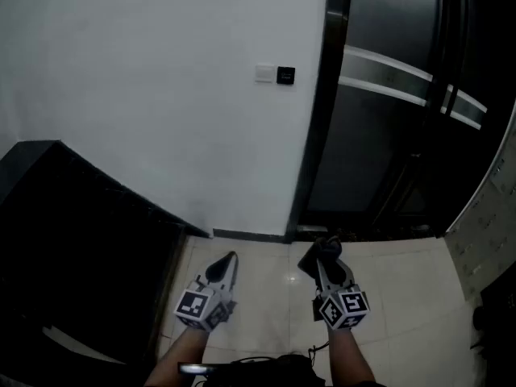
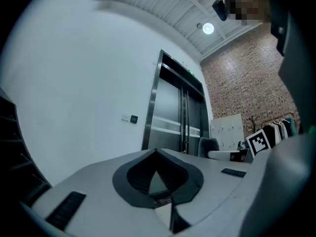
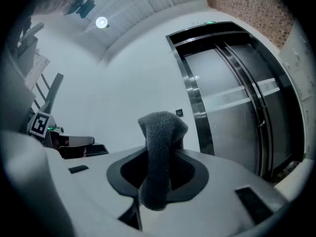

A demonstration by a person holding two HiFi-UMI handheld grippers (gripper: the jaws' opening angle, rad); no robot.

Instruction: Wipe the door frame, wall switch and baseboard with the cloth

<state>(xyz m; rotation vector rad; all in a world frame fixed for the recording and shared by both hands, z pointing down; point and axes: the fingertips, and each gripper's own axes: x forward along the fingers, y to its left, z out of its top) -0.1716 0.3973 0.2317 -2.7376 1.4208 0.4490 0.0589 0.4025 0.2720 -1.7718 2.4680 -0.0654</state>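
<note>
Your right gripper [image 1: 324,266] has jaws clamped on the cloth [image 3: 160,147]; left gripper [image 1: 232,258] closed, empty. Press cloth flat along the door frame [image 1: 326,95].

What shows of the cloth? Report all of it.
The cloth is dark grey and fuzzy, like microfibre or terry. It is bunched into one thick fold and clamped between the jaws of the right gripper. Its rounded end bulges out past the jaw tips, and the other end pokes out behind them. It is held off the floor, pointing toward the dark door frame but apart from it. Only the gripper touches it.
</note>
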